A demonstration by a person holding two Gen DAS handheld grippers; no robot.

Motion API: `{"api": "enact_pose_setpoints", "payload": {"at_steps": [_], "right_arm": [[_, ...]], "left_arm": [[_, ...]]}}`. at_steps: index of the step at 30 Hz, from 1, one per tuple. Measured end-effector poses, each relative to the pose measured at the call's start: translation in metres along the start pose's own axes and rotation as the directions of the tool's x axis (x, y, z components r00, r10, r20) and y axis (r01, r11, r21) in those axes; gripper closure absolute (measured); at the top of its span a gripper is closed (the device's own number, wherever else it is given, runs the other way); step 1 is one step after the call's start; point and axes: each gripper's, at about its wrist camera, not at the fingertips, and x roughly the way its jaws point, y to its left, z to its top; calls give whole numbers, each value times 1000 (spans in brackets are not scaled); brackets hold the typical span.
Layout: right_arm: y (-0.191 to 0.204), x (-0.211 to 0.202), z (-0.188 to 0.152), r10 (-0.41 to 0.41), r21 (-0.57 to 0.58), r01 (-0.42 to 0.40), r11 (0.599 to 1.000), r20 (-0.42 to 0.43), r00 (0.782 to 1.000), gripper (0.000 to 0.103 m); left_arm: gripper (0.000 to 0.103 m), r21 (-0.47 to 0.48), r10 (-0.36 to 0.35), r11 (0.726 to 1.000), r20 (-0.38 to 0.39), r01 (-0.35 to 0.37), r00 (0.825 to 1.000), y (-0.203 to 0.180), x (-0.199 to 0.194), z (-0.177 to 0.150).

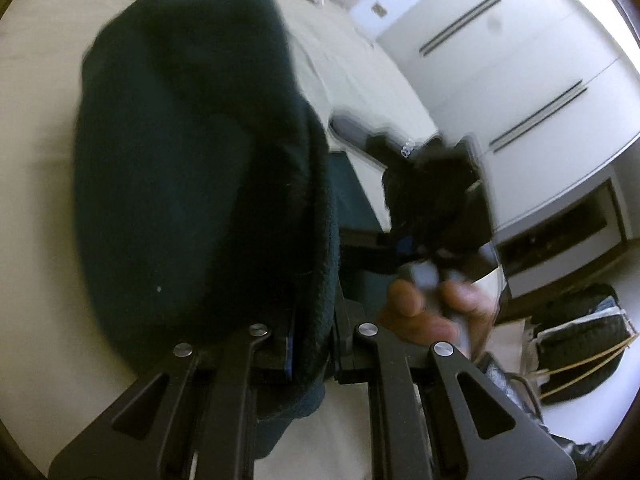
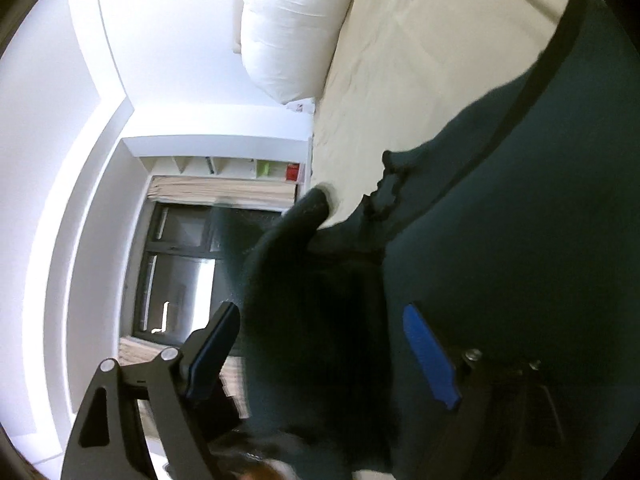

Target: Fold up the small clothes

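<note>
A bed (image 2: 400,80) with a cream sheet carries everything. A dark green garment (image 2: 520,220) lies spread across the sheet, part of it lifted clear. A bulky white pillow (image 2: 292,28) sits at the bed's far end.

The dark green knit garment (image 1: 192,160) looks like soft matt cloth, kinda fuzzy along its ribbed hem. The cream bed sheet (image 2: 420,80) is smooth matt fabric with light creases. The left gripper (image 1: 312,344) is matt black plastic with shiny metal rivets; the right gripper (image 2: 324,356) has smooth blue pads (image 2: 428,356).
</note>
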Motion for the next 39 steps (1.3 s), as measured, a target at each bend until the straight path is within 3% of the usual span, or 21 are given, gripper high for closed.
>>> {"api": "enact_pose_setpoints", "payload": {"at_steps": [3, 5, 7, 8, 9, 11, 13, 15, 18, 20, 23, 29, 36, 37, 39], "right_arm": [[0, -6, 5, -44, -24, 44, 999, -7, 999, 16], [-1, -5, 6, -106, -41, 105, 994, -21, 994, 14], [-3, -4, 6, -134, -55, 132, 990, -32, 990, 20], [-3, -4, 7, -145, -59, 143, 988, -33, 989, 22], [-5, -3, 7, -167, -64, 164, 984, -32, 986, 28], [-7, 0, 6, -233, -74, 229, 971, -39, 972, 39], [-9, 3, 4, -304, -92, 299, 950, -48, 951, 60], [-11, 3, 7, -360, -119, 352, 929, -55, 931, 75], [-5, -1, 4, -425, -151, 415, 897, -35, 905, 86], [6, -2, -1, -467, -193, 456, 869, -13, 884, 88], [18, -14, -3, -494, -226, 485, 845, 19, 869, 88], [38, -57, -1, -473, -256, 474, 842, 73, 878, 89], [-6, -105, 4, -545, -160, 555, 816, 107, 832, 89], [-17, -106, 5, -545, -148, 552, 821, 89, 834, 89], [-29, -114, 7, -499, -106, 506, 856, 91, 862, 90]], "left_arm": [[88, 64, 49, 997, -52, -45, 997, -11, 42, -8], [82, 73, 37, 997, -75, -31, 996, -16, 55, -15], [67, 112, 1, 994, -64, 6, 998, -25, 50, -22], [50, 136, -14, 990, -63, 22, 998, -29, 43, -25], [42, 154, -15, 988, -55, 23, 998, -35, 39, -29], [41, 199, -1, 980, -25, 5, 1000, -42, 19, -37], [41, 193, -43, 980, 3, 42, 999, -37, -4, -41], [40, 148, -63, 988, 61, 53, 996, -22, -22, -39], [38, 59, -2, 998, 110, -5, 994, 5, -34, -31], [38, 10, 12, 1000, 111, -13, 994, 19, -31, -22], [38, 20, 0, 1000, 108, -2, 994, 25, -30, -17], [38, 87, -20, 996, 100, 11, 995, 9, -13, -5], [38, 138, 10, 990, 68, -20, 998, -16, 36, 3], [38, 142, 25, 989, 55, -33, 998, -17, 43, 6], [38, 139, 46, 989, 39, -51, 998, -11, 59, 5]]}}
